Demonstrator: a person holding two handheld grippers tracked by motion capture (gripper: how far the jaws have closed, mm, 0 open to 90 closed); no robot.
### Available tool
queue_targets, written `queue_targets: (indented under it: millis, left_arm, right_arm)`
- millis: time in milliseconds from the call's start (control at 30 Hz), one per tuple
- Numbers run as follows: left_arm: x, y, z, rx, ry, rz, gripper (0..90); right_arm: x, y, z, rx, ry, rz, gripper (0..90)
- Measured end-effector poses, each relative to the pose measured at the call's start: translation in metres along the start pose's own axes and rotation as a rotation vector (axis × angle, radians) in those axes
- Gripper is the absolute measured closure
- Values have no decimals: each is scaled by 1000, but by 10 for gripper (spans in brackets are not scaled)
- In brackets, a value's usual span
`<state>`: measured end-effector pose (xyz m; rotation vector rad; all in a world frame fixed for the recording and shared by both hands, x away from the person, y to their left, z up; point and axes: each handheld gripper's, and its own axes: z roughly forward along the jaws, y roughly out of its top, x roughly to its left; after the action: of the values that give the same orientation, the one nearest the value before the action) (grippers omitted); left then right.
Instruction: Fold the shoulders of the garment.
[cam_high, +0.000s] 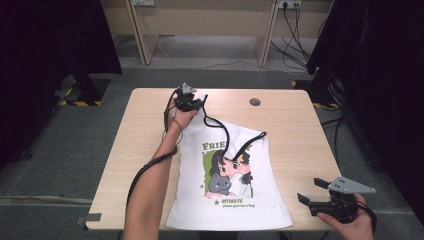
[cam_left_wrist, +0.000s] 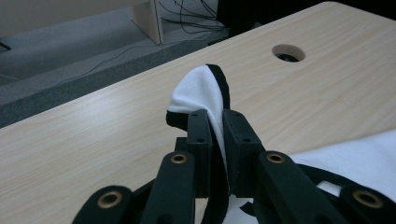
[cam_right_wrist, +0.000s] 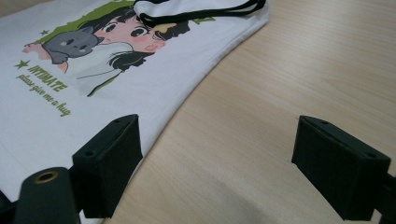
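Observation:
A white sleeveless top (cam_high: 231, 202) with black trim and a cartoon print lies on the wooden table (cam_high: 300, 130), hem toward the near edge. My left gripper (cam_high: 201, 102) is at the far side of the table, shut on one shoulder strap (cam_left_wrist: 200, 87); the white cloth with its black edge bulges out above the pressed pads. That strap is drawn up and away from the rest of the top. My right gripper (cam_high: 311, 190) stands open by the near right table edge, just right of the top's hem (cam_right_wrist: 154, 107), with only bare wood between its jaws (cam_right_wrist: 233, 158).
A round cable hole (cam_high: 255, 102) sits in the table's far right part, also in the left gripper view (cam_left_wrist: 288, 52). Dark curtains and stands flank the table. A light wooden desk and floor cables lie beyond the far edge.

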<state>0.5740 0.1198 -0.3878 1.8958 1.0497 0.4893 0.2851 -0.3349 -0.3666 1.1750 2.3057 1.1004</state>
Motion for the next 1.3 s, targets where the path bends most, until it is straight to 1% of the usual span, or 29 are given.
queue_targets:
  millis: [33,67,100,133,233,267,300,333,400,467,500,533,567,600,633,667,700,733,800,867,900,933,967,1033,1100,1133,1167,1233,1300]
  left_arm:
    - [-5,-3,-4,-1,4,17,808]
    - [-5,-3,-4,-1,4,17,807]
    - [-14,-10,-10,2,11,53,806]
    - [-17,-13,-13,3,14,66,804]
    - [-30,-29,-22,-12,-2,80,794]
    - [-30,-29,-22,-12,-2,80,791]
    - [-38,-40,-27,-10,-5,95,791]
    - [-42,-45,-29,-5,-12,104,789]
    - [-49,-54,-31,10,-18,136,783]
    - [-58,-64,-34,30,-36,161,768]
    - [-58,-64,-34,30,-36,161,755]
    - [-64,-71,-38,47,-37,190,742]
    - [-66,-75,-40,63,-43,203,720]
    - [-68,-77,-41,77,-55,207,685]
    - [-71,-81,-44,96,-70,227,647]
    - [-71,-81,-44,96,-70,227,613]
    - [-74,-87,-49,121,-84,258,593]
    - [-75,-89,-53,133,-90,262,572]
    - [-74,-90,-58,133,-83,273,506]
    - [-74,-86,-60,126,-80,310,458]
    - [-74,-82,-61,119,-67,338,444]
    - [-74,-79,-60,125,-62,357,429]
    - [-75,-76,-59,122,-68,370,414]
    - [-79,-70,-55,123,-93,395,413]
    - [-85,-68,-51,141,-123,424,414]
    - [-88,-67,-49,157,-142,441,421]
    - [-91,-67,-46,176,-156,469,442]
    - [-94,-69,-40,214,-161,507,527]
    - [-95,-71,-35,236,-163,524,644]
  right_arm:
    - [1,1,1,-3,2,-7,159]
    - [2,3,1,-4,6,-13,159]
    - [3,5,2,-7,9,-17,160]
    - [5,6,2,-9,11,-23,160]
    - [8,9,3,-15,18,-36,160]
    - [10,10,4,-17,20,-41,160]
    - [11,11,5,-16,23,-44,160]
    - [12,11,5,-16,24,-48,160]
    - [14,12,6,-16,29,-52,161]
    - [15,13,7,-16,31,-53,161]
    - [15,13,8,-15,31,-56,161]
    - [16,13,8,-14,33,-57,160]
    - [17,14,8,-15,34,-58,161]
    - [17,14,8,-16,34,-60,161]
    - [18,14,8,-16,35,-62,161]
    - [19,15,8,-18,35,-64,161]
    - [19,15,8,-18,35,-63,161]
    - [19,15,8,-18,36,-63,161]
    - [20,14,8,-19,38,-64,161]
    - [20,15,9,-19,38,-66,161]
    - [21,15,9,-19,39,-65,161]
    - [21,16,10,-18,41,-68,161]
    - [22,16,10,-18,41,-69,160]
    - [22,17,10,-18,43,-69,160]
    - [23,18,11,-17,43,-69,160]
    - [23,18,11,-16,43,-70,160]
    - [23,18,11,-16,43,-71,161]
    - [24,18,11,-16,43,-70,160]
    - [24,18,12,-16,45,-68,160]
